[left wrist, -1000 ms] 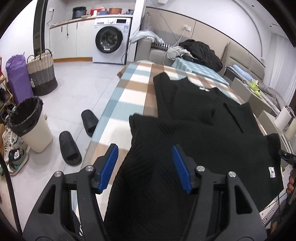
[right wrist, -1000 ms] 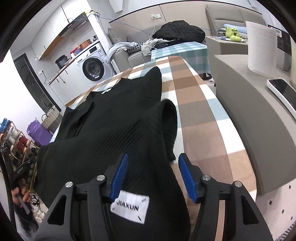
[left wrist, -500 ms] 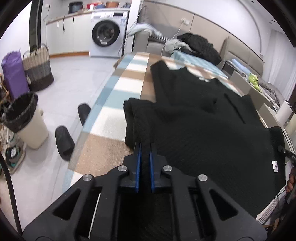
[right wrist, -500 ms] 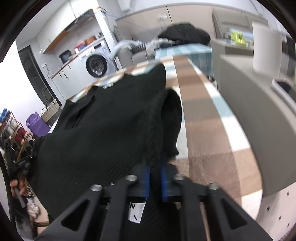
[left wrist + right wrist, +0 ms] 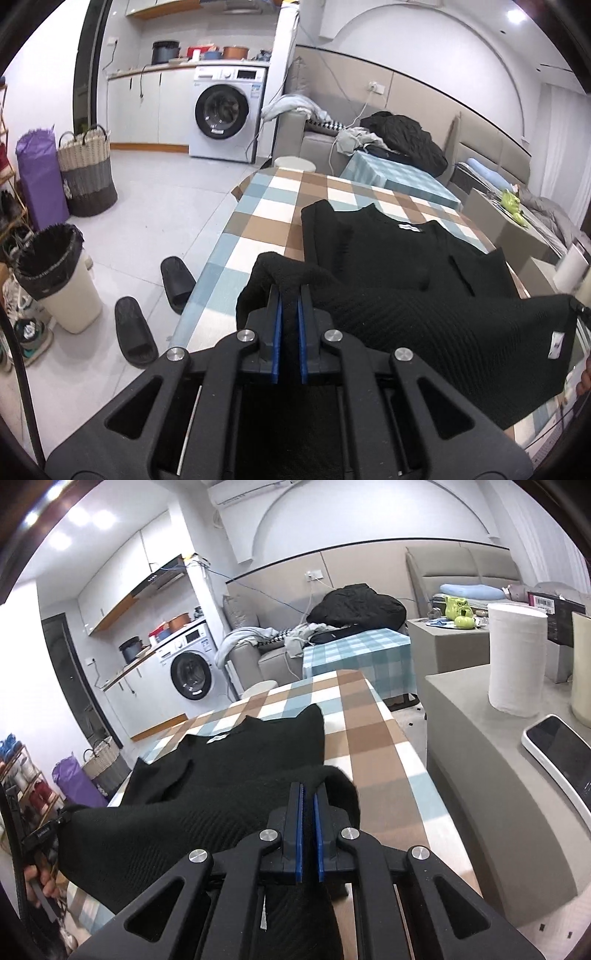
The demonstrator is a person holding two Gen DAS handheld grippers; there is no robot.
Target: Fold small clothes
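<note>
While both grippers' fingers pinch its hem, the black ribbed sweater (image 5: pixel 388 266) (white neck label) drapes w/ folds.

- Left gripper (image 5: pixel 289 295) is clamped on a bunched corner of the black top (image 5: pixel 406 295).
- Top's far half lies flat on the checked table (image 5: pixel 266 218).
- Near the table: slippers (image 5: pixel 155 310), bin (image 5: pixel 55 277).

Black ribbed sweater (image 5: pixel 424 317) with a white neck label, spread over a tablecloth (image 5: pixel 266 221) checked brown, pale blue and white. Blue pads (image 5: pixel 276 332) on black grippers. At ten o'clock, a white washing machine (image 5: pixel 225 114); purple bag (image 5: pixel 38 177) at nine.
</note>
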